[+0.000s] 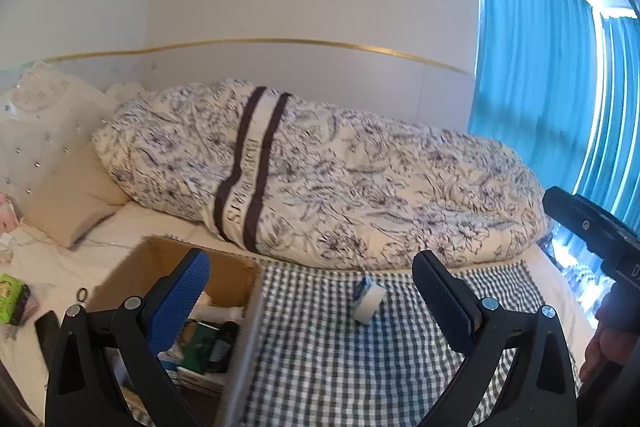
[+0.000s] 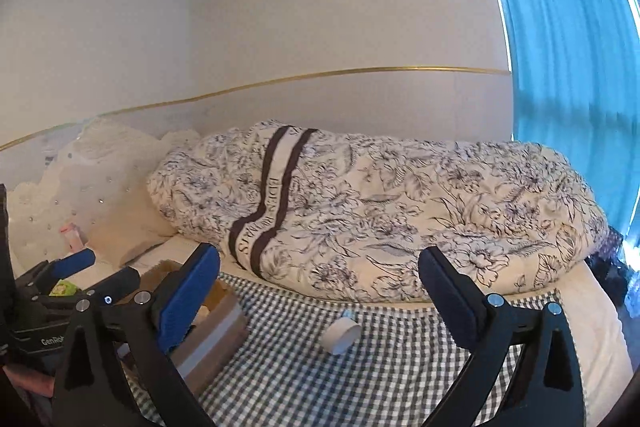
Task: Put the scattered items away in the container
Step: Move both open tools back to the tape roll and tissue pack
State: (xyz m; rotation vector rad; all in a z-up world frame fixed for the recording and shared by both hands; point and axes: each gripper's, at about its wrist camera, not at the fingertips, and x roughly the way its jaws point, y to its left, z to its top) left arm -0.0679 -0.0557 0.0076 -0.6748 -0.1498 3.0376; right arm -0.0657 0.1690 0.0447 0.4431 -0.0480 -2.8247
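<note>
Black arms and blue pads fill the bottom of both views, and both tools are spread wide with nothing between them. Left tool [image 1: 310, 273] hangs over the bed, its left pad above the cardboard box [image 1: 230, 277] and its right pad over the checked cloth [image 1: 340, 359]. Inside the box you can make out packets and a dark bottle [image 1: 222, 345] among other bits too jumbled to name.

Right tool [image 2: 319, 267] is just as wide, hovering over the same cloth [image 2: 360, 379], with the box [image 2: 218, 331] down at its left. And there's the left tool [image 2: 94, 269] again, off at the left edge of the right camera.

Out on the cloth, well apart from the box, a white roll of tape [image 1: 370, 301] lies on its side with something blue against its far end; from the right wrist its open end [image 2: 341, 335] faces the lens.

Beyond all that, a flowered duvet [image 1: 340, 179] is bundled along the wall. Left of the box, a green packet [image 1: 12, 297], a black hair tie [image 1: 82, 294] and a dark phone [image 1: 47, 329] sit on the white sheet.
</note>
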